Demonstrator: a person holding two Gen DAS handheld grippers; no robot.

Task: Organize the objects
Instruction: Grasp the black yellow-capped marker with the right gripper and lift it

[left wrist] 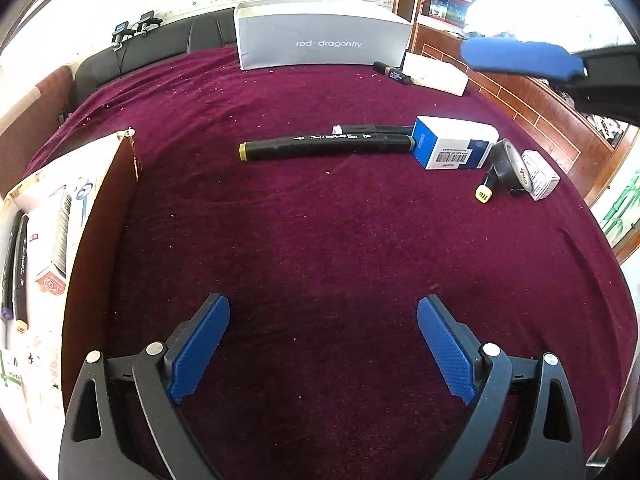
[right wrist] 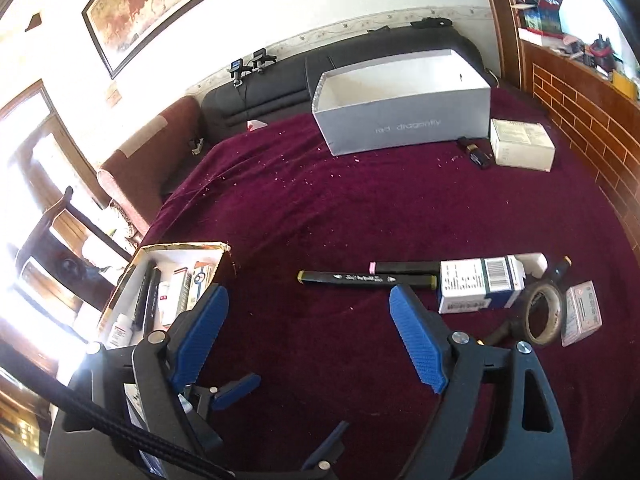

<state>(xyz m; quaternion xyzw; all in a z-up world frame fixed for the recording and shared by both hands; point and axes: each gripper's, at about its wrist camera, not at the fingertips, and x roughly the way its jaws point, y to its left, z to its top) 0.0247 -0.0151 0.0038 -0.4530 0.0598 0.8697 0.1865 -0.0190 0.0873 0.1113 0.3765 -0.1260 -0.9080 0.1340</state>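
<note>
Two black markers (left wrist: pixel 326 148) (right wrist: pixel 366 279) lie side by side on the maroon cloth. Touching their right ends is a white-and-blue box (left wrist: pixel 452 148) (right wrist: pixel 480 284). Further right sit a black tape roll (left wrist: pixel 510 164) (right wrist: pixel 542 316) and a small white box (left wrist: pixel 540 176) (right wrist: pixel 582 312). At the left, an open gold-rimmed box (left wrist: pixel 96 216) (right wrist: pixel 180 246) holds markers and small packets. My left gripper (left wrist: pixel 323 308) (right wrist: pixel 286 412) is open and empty over bare cloth. My right gripper (right wrist: pixel 309 292) is open and empty, short of the markers.
A grey open shoe box (left wrist: pixel 324 40) (right wrist: pixel 400 120) stands at the far edge. Beside it are a white box (left wrist: pixel 436 74) (right wrist: pixel 522 144) and a small dark bottle (left wrist: pixel 394 72) (right wrist: pixel 478 154). A yellow-capped marker (left wrist: pixel 486 190) lies by the tape. A brick-pattern wall borders the right.
</note>
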